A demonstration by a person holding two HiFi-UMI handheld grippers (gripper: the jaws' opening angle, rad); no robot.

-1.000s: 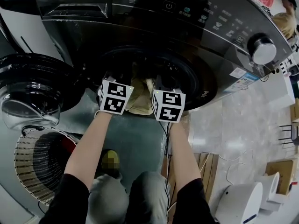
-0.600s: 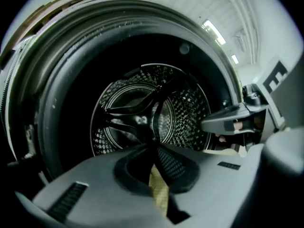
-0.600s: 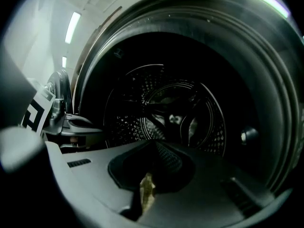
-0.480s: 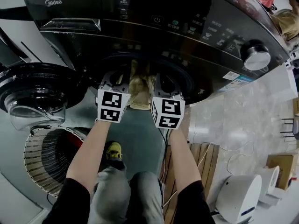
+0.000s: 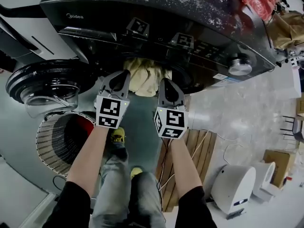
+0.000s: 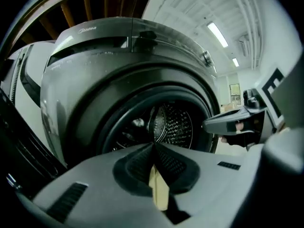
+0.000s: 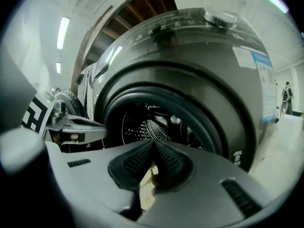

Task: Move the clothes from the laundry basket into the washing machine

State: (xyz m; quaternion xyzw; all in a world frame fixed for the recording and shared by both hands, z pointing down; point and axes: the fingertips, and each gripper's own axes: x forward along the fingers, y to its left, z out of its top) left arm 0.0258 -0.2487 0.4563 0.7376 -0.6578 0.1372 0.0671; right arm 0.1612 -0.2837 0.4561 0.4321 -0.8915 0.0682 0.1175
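One cream garment (image 5: pixel 144 78) hangs at the open mouth of the washing machine (image 5: pixel 156 13), between both grippers. The left gripper (image 5: pixel 124 74) is clenched on its left edge and the right gripper (image 5: pixel 165 82) on its right edge, with fabric pinched between each closed pair of jaws. The laundry basket (image 5: pixel 47 146) stands on the floor at lower left, below the open door (image 5: pixel 42 80).

the head view looks steeply down from above the washing machine (image 5: pixel 156 13) and both forearms (image 5: pixel 90 156). each gripper view sits low and close, facing the drum opening (image 6: pixel 171 125) along its jaws; all three share that opening.
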